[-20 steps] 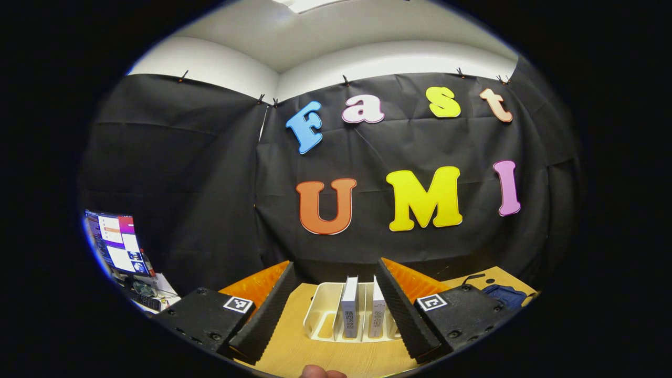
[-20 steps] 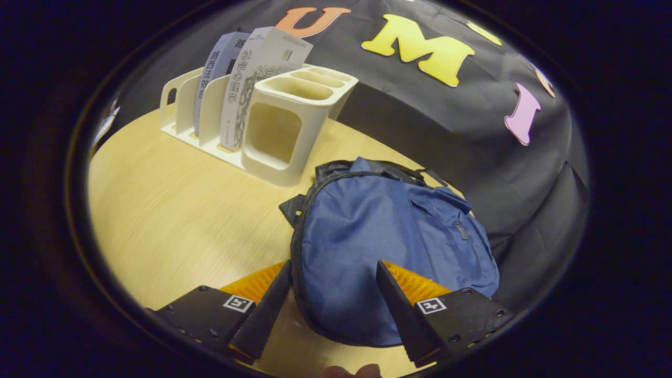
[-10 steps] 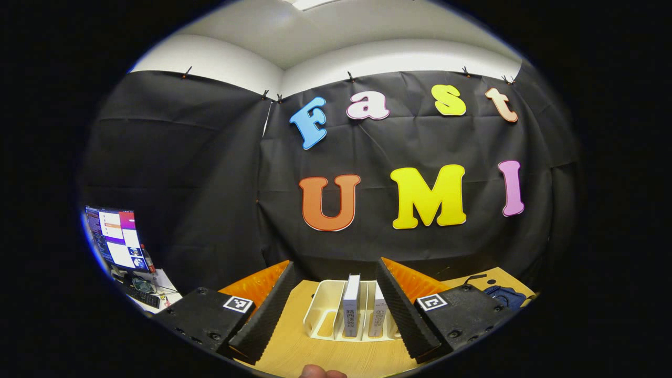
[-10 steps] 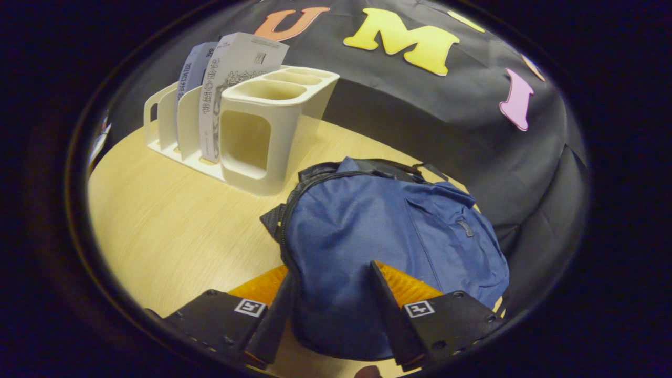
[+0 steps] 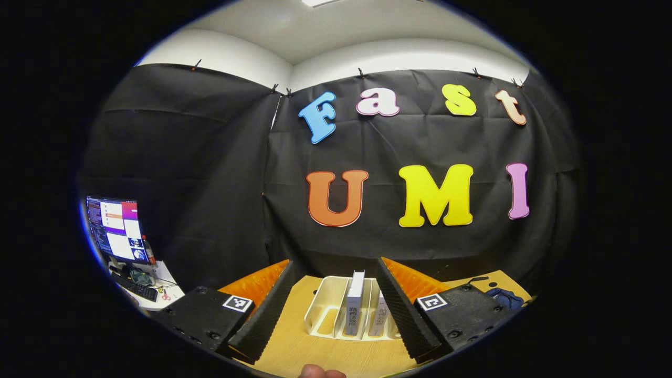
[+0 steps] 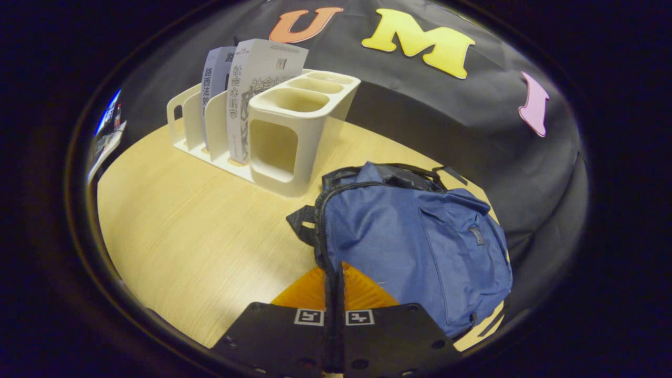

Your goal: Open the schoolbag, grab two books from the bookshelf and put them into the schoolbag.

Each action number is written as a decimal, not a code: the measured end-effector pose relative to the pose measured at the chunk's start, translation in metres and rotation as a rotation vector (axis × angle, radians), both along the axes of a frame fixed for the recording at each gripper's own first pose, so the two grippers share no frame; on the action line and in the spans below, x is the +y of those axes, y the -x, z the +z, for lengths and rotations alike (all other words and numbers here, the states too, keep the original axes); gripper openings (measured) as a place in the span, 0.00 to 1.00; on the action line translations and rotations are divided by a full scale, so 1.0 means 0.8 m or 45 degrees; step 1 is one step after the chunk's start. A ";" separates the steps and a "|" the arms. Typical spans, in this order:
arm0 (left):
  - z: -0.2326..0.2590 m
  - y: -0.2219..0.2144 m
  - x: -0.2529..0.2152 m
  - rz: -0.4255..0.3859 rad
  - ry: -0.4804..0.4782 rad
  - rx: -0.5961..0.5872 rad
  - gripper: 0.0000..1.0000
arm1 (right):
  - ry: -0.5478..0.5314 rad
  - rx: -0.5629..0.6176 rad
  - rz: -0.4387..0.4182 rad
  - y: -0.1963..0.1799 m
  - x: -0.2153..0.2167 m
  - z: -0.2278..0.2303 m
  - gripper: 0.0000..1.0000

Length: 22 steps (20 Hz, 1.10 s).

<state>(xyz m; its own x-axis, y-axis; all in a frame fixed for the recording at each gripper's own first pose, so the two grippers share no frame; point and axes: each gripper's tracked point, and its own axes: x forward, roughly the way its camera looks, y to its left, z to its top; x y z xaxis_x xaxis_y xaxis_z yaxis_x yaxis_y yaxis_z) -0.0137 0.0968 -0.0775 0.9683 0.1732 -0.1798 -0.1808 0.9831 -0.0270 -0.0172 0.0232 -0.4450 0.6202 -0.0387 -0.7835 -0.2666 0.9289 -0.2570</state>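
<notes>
The blue schoolbag (image 6: 420,247) lies flat on the wooden table (image 6: 199,236), its zipper running along the left edge. My right gripper (image 6: 333,273) is shut at that edge, its fingertips pinched on the zipper line; the pull itself is hidden between them. Behind the bag stands the white bookshelf rack (image 6: 294,131) with two upright books (image 6: 215,89) (image 6: 257,89). In the left gripper view, my left gripper (image 5: 334,294) is open and held above the table. The rack (image 5: 323,315) and both books (image 5: 355,310) (image 5: 379,315) stand farther off between its fingers. A corner of the schoolbag (image 5: 504,298) peeks out at the right.
A monitor (image 5: 116,228) and a keyboard sit on a desk at the far left, beyond the table. The rack's end compartments (image 6: 289,102) face the bag. Bare tabletop stretches left of the bag. A fingertip (image 5: 320,373) shows at the bottom edge.
My right gripper went from open over the bag to shut at its zipper edge, moving left across the bag. The left gripper drifted slightly and stays open.
</notes>
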 end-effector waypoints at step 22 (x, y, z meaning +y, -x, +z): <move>-0.084 -0.107 -0.091 -0.281 0.137 0.303 0.98 | -0.132 -0.349 -0.299 -0.010 -0.193 0.262 0.00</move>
<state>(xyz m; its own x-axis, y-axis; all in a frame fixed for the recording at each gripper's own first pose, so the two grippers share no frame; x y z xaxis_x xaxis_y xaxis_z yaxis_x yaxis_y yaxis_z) 0.0717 0.0239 -0.1449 0.9091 -0.0683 -0.4110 0.0224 0.9931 -0.1155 -0.0093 -0.1310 -0.2357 0.7912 -0.1344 -0.5966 0.0227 0.9813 -0.1910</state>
